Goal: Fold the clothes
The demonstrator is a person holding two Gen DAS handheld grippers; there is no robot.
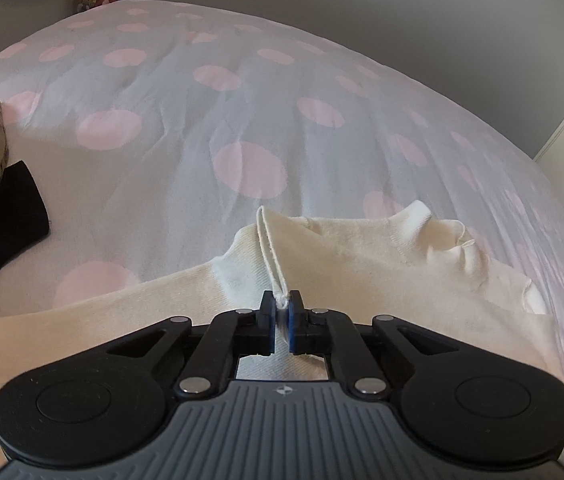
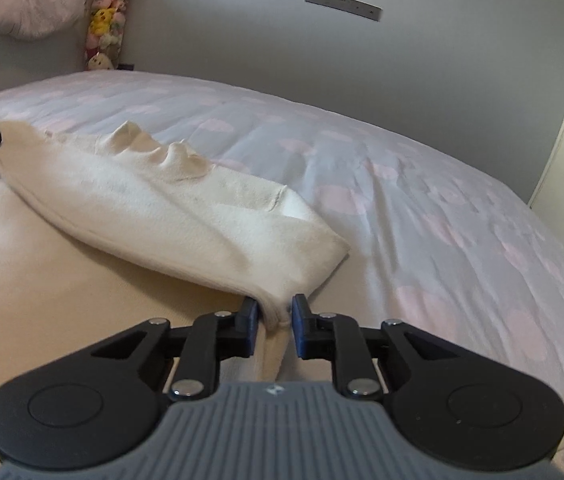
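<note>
Both the left gripper (image 1: 281, 306) and right gripper (image 2: 274, 314) pinch the cream garment's (image 2: 169, 208) edge mid-fold; next, carry it evenly across

The cream sweater (image 2: 153, 208) is soft, matt knit cloth; the bed (image 1: 209, 128) cover is smooth, lightly creased spotted cotton.
</note>
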